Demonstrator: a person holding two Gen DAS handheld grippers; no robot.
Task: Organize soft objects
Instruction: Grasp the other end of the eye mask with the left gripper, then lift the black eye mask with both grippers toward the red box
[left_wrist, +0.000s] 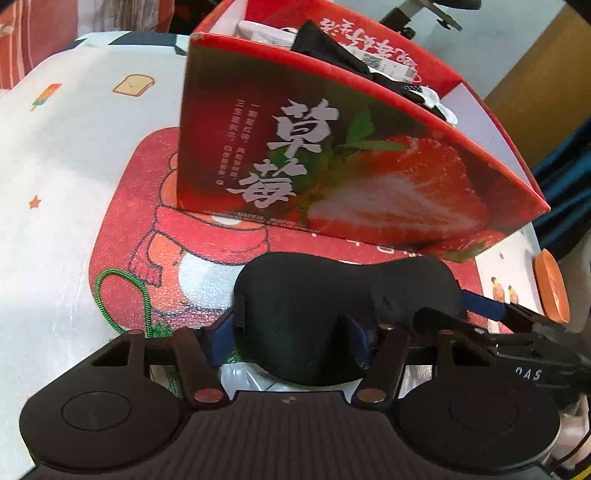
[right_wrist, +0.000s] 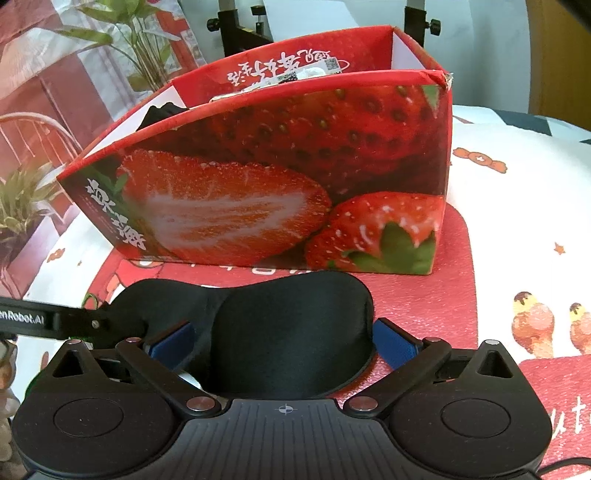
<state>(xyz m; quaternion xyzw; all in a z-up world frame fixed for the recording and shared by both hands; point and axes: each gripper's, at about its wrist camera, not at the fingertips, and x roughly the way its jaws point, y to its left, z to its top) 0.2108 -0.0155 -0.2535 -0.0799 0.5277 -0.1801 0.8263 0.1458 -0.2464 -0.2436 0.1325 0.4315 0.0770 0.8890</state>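
Note:
A black padded eye mask (left_wrist: 332, 291) (right_wrist: 288, 325) hangs over the red mat, just in front of the strawberry box (left_wrist: 369, 177) (right_wrist: 277, 166). My left gripper (left_wrist: 291, 332) is shut on one cup of the mask, its blue pads (left_wrist: 219, 341) pressing on both sides. My right gripper (right_wrist: 284, 341) is shut on the other cup between its blue pads (right_wrist: 395, 345). Each gripper's finger shows at the edge of the other's view. The open-topped box holds black cloth (left_wrist: 332, 44) and white items (left_wrist: 266, 33).
The red cartoon mat (left_wrist: 129, 221) (right_wrist: 424, 295) lies on a white printed tablecloth (left_wrist: 55, 166). A green cord (left_wrist: 144, 295) lies left of the mask. An orange disc (left_wrist: 552, 284) sits at the table's right edge. Leafy plants (right_wrist: 22, 199) and black stands (right_wrist: 229, 26) are behind the box.

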